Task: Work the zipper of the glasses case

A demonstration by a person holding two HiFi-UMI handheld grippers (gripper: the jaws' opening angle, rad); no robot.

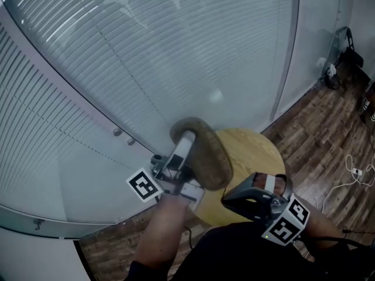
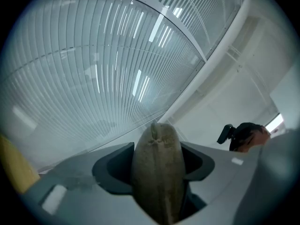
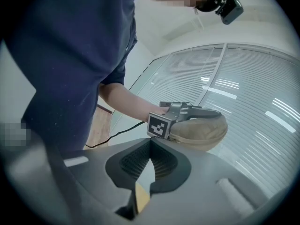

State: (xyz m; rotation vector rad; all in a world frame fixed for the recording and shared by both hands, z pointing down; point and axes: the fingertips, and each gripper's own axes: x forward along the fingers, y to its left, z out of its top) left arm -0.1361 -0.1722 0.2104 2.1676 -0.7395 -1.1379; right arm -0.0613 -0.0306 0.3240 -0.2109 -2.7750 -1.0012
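Note:
The olive-tan glasses case is held up in the air above the round wooden table. My left gripper is shut on it, one finger lying along its left side. In the left gripper view the case fills the space between the jaws, its narrow end pointing away. My right gripper hovers lower right of the case, shut and empty, a short way from it. In the right gripper view the shut gripper faces the case and its zipper seam, with the left gripper's marker cube beside it.
A glass wall with blinds curves behind the table. Wood floor lies to the right, with white cables and dark bags near the far corner. The person's dark sleeve fills the left of the right gripper view.

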